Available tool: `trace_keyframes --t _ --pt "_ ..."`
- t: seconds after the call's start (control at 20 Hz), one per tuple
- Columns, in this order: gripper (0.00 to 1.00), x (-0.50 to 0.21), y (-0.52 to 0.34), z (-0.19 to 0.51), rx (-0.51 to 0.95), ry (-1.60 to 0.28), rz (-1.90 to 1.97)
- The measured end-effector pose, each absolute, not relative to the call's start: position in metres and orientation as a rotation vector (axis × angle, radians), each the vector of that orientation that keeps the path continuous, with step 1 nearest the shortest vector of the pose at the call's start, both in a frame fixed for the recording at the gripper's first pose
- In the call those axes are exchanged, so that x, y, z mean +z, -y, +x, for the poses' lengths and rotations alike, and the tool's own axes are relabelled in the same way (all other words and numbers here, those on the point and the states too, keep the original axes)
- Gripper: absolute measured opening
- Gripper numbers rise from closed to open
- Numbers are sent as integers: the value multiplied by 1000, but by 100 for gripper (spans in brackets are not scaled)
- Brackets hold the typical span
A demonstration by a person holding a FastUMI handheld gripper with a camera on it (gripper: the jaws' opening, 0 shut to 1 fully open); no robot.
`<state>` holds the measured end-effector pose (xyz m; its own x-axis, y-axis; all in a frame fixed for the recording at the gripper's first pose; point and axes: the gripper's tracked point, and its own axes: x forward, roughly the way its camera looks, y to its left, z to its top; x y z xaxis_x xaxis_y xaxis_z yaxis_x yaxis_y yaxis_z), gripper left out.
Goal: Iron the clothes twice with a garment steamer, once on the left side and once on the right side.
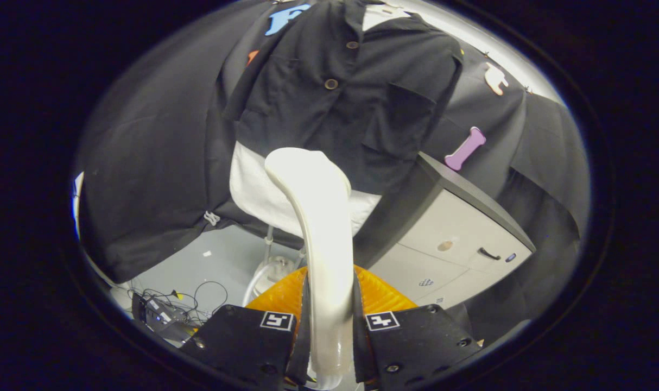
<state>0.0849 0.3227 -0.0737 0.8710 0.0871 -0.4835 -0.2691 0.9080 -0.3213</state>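
2 fingers [306, 320] of hand-held gripper [329, 326] clamping steamer handle [321, 228], grey floor [221, 260], cabinet [454, 239]

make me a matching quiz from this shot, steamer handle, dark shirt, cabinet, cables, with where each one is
Things:
1. steamer handle
2. dark shirt
3. cabinet
4. cables

Places:
A. on the floor, off to one side of the fingers
B. clamped between the fingers of the gripper
C. hanging beyond the steamer's head, in front of the booth wall
D. standing beside the shirt, with a dark top and a small handle on its pale front

Pairs: 1-B, 2-C, 3-D, 4-A
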Motion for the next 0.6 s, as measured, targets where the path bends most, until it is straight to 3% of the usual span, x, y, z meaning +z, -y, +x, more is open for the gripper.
trace_keyframes --t 0.6 --pt "35 -36 -166 39 154 -499 -232"
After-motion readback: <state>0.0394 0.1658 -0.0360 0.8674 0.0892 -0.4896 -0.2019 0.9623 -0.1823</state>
